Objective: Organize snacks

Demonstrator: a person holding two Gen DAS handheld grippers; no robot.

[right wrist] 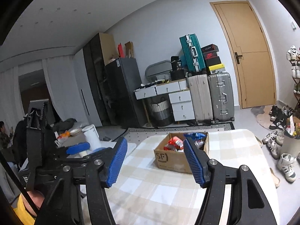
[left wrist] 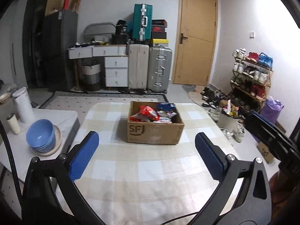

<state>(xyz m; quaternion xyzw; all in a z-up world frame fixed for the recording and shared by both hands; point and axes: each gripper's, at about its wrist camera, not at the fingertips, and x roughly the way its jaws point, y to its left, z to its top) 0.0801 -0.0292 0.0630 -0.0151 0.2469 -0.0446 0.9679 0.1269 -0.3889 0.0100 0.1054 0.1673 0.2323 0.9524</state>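
Snacks (left wrist: 152,112) sit heaped in the open cardboard box (left wrist: 153,133) mid-worktop (left wrist: 150,168), within easy reach of both hands, while the left claw (left wrist: 146,155) and right claw (right wrist: 154,161) hover short of it, both spread wide and holding nothing.

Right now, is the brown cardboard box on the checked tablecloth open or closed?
Open. The brown cardboard box has no flaps over its top, and red and blue snack packets show inside.
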